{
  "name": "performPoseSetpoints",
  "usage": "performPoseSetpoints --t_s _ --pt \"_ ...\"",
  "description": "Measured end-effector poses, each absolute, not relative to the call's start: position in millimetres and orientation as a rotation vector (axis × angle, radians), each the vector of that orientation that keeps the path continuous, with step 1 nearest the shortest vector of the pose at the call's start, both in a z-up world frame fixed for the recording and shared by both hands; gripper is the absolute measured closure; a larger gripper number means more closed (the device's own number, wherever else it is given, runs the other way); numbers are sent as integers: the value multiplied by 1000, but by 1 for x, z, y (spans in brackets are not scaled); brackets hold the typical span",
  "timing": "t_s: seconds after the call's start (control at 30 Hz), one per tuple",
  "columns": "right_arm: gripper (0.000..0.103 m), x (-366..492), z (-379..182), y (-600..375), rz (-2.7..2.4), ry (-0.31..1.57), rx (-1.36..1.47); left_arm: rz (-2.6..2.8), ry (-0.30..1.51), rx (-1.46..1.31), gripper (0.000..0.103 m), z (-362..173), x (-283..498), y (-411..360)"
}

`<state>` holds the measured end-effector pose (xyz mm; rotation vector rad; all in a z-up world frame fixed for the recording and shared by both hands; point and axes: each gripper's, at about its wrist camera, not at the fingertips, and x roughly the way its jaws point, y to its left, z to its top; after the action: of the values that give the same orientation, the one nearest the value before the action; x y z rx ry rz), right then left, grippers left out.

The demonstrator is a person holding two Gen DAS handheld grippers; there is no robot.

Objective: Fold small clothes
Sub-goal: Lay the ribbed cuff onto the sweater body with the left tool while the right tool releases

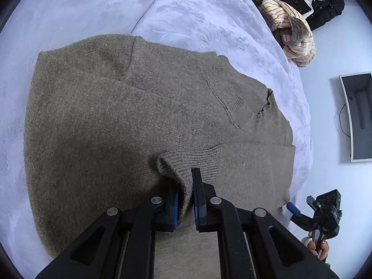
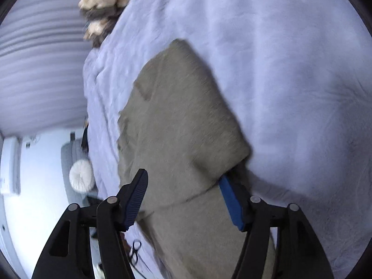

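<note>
An olive-brown knitted sweater (image 1: 116, 116) lies flat on a pale lilac bedspread (image 1: 186, 11), neckline toward the right. One sleeve is folded across its body, and the ribbed cuff (image 1: 176, 160) stands up between my left gripper's (image 1: 186, 181) blue pads. That gripper is shut on the cuff. In the right wrist view the sweater (image 2: 181, 121) is blurred. My right gripper (image 2: 182, 176) is open over its near part: the left finger (image 2: 137, 195) is by the sweater's edge, and the right finger's (image 2: 230, 200) tip is hidden under a fold.
A pile of beige striped clothes (image 1: 290, 30) and a black garment (image 1: 325, 7) lie at the bed's far right edge. A dark screen (image 1: 358, 116) hangs on the wall. A hand (image 1: 318, 246) holds the other gripper's handle. A round white cushion (image 2: 81, 177) sits beside the bed.
</note>
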<state>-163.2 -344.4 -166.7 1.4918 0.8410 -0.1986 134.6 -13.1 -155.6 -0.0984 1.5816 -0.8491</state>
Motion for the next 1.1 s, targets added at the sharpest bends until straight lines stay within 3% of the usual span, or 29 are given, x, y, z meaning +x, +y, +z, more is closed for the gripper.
performPoseSetpoints --t_s 0.17,0.3,0.33,0.37,0.4,0.63,0.87,1.1 --pt "34 -161 -136 -363 -285 829 1297 -835 1584 -120 93 -157 135 -12" --pt "34 -148 -166 -393 -438 857 1359 -825 1575 -105 93 -153 132 -12" --pt "46 -141 -177 -396 -457 909 1360 -823 1573 -99 93 -150 131 -12" --pt "81 -134 -185 -395 -462 960 1351 -828 1569 -98 93 -146 130 -11" --pt "91 -129 -187 -393 -453 994 1329 -836 1559 -98 93 -142 128 -10" --pt "93 -111 -158 -389 -493 1121 983 -791 1535 1 92 -144 120 -4" --pt "90 -116 -170 -394 -541 1123 984 -654 1484 44 93 -129 137 28" --pt "86 -141 -132 -369 -570 1082 929 -725 1437 92 92 -103 129 40"
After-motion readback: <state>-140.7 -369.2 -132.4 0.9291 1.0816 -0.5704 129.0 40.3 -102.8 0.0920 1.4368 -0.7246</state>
